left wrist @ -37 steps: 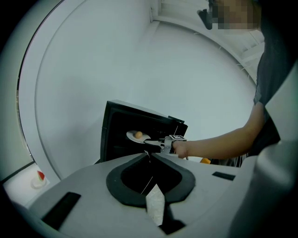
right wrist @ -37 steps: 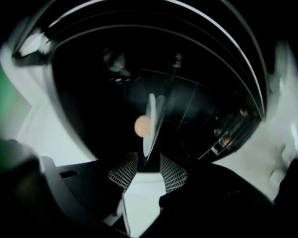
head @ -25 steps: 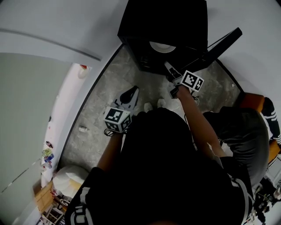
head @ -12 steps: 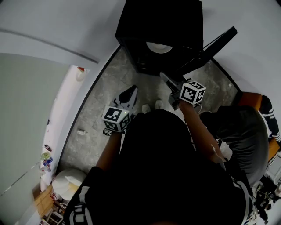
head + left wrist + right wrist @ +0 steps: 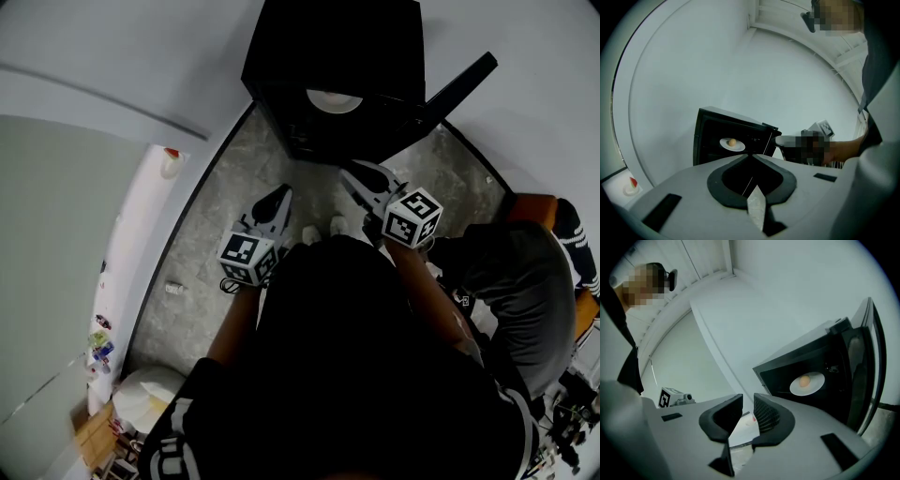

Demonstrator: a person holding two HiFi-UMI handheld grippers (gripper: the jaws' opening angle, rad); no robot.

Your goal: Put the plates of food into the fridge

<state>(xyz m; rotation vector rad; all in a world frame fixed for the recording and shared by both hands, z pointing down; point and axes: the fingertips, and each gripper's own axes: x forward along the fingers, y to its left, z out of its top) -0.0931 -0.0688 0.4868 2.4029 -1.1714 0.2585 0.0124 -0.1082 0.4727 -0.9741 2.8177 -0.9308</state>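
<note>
A white plate (image 5: 335,99) with a small round piece of food sits on a shelf inside the black fridge (image 5: 281,56), whose door (image 5: 459,82) stands open. The right gripper view shows the plate (image 5: 806,383) ahead and to the right. My right gripper (image 5: 352,175) hangs just outside the fridge opening, apart from the plate. Its jaws (image 5: 747,401) are closing, a narrow gap is left, and nothing lies between them. My left gripper (image 5: 279,199) is lower left over the floor, shut and empty (image 5: 750,155), facing the fridge (image 5: 731,136).
A white counter (image 5: 141,234) runs along the left with a red-topped object (image 5: 170,161) on it. An orange seat (image 5: 534,214) and a dark-clothed figure (image 5: 511,281) are at the right. The grey stone floor (image 5: 234,178) lies before the fridge.
My right gripper has drawn back out of the fridge opening toward my body. The plate stays on the shelf. The left gripper has barely moved.
</note>
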